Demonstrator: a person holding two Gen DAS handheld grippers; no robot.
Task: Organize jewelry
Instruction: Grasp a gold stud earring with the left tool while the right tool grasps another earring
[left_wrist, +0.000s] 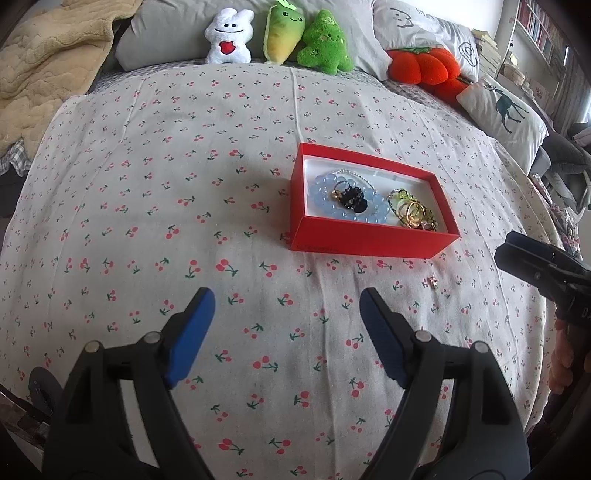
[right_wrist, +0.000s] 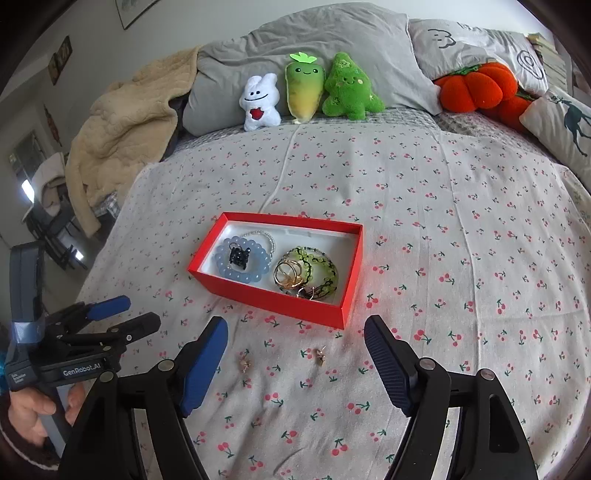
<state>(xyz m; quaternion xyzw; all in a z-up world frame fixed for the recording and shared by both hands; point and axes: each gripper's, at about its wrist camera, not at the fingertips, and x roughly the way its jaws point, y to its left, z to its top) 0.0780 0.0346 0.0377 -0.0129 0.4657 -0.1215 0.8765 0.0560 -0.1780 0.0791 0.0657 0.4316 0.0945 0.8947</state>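
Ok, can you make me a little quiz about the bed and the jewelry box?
1. True or false: the blue bracelet lies inside the red box.
2. How many small earrings lie on the sheet outside the box, in the right wrist view?
3. Which is open? A) only the left claw B) only the right claw C) both

Key:
1. True
2. Two: one earring and another, both in front of the box.
3. C
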